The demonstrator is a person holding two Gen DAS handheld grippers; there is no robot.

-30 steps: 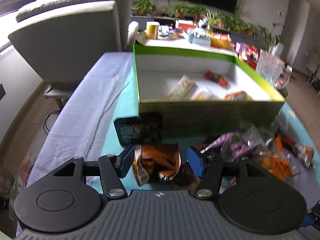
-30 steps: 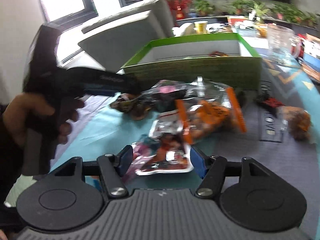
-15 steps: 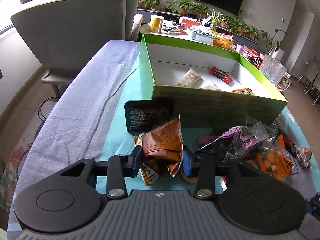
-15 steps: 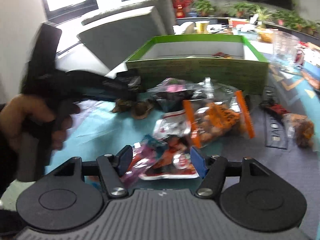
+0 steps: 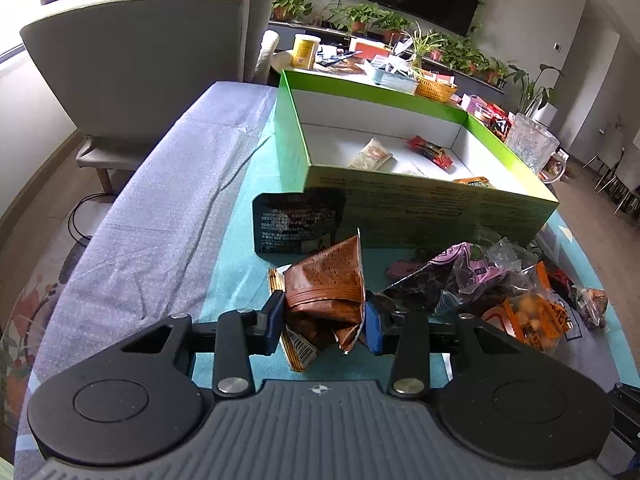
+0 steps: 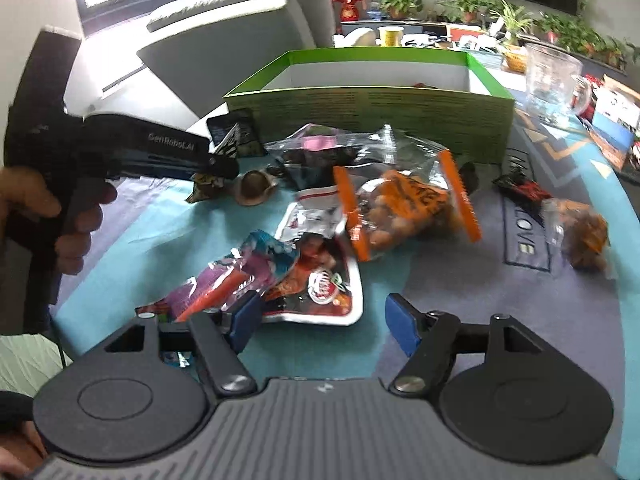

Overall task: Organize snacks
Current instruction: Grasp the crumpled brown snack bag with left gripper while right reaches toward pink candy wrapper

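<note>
The left tool (image 5: 325, 322) pinches a crumpled brown foil snack packet (image 5: 327, 285) just above the table (image 5: 172, 216), short of the green cardboard box (image 5: 432, 208). Next, I reckon, it must clear the box's near wall, while the right tool (image 6: 322, 320) hangs spread and empty.

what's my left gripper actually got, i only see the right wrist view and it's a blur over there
Observer: The left gripper is shut on a crumpled brown snack packet, both pads pressing its sides.
Operator: anything in the green box yet
Observer: Yes, the green box holds a few packets, among them a beige packet and a red packet on its white floor.
Operator: what's that black pouch by the box doing
Observer: The black pouch stands upright against the box's near wall, printed side facing the left wrist camera.
</note>
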